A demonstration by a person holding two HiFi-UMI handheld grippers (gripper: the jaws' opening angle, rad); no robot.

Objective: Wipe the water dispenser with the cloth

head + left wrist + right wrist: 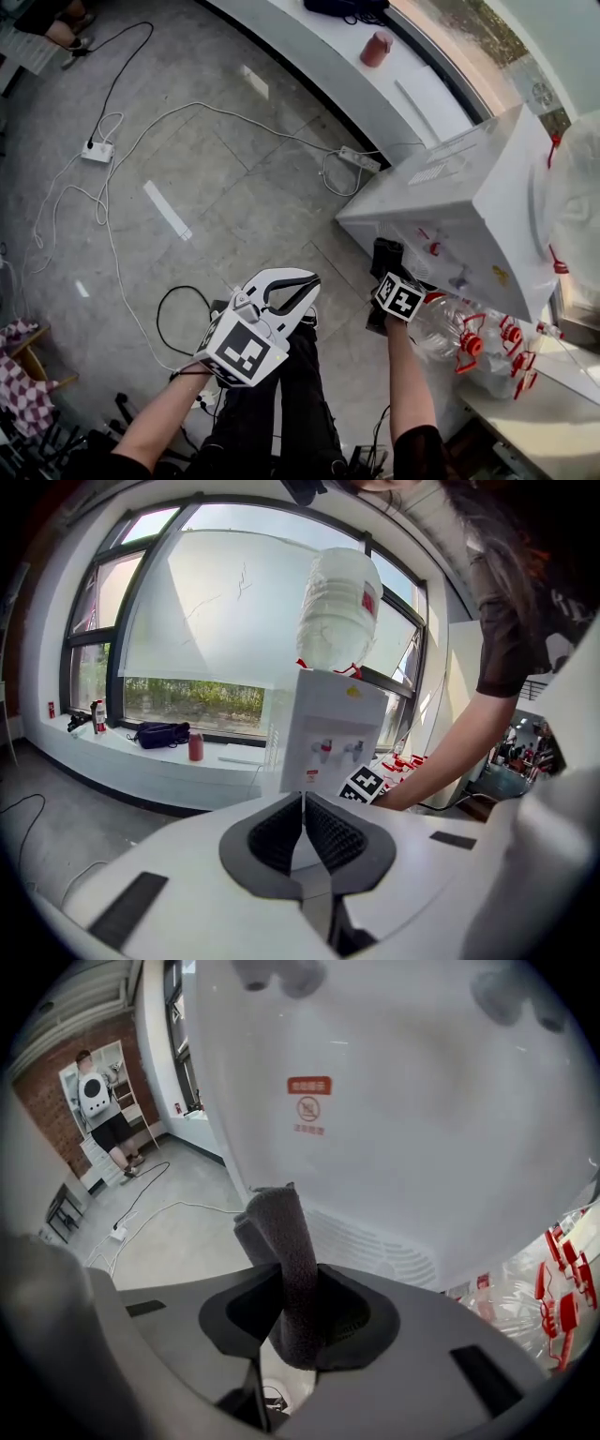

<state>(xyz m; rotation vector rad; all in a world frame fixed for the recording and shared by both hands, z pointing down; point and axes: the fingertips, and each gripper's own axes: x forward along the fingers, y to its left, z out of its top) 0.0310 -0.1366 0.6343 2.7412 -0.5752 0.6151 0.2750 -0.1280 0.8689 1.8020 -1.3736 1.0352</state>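
Cloth (pixel 281 1241) — grey nubbly roll — in right gripper (pixel 298 1309), smooth white dispenser (pixel 394 1129)

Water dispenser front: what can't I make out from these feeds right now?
- Cloth, held in the right gripper: the right gripper view shows it before the water dispenser; touching or apart is unclear.
- Warning label: print too small to read in the same view.
- Taps: blurred and cut by that view's top edge.
- Bottle: cut by the head view's right edge.
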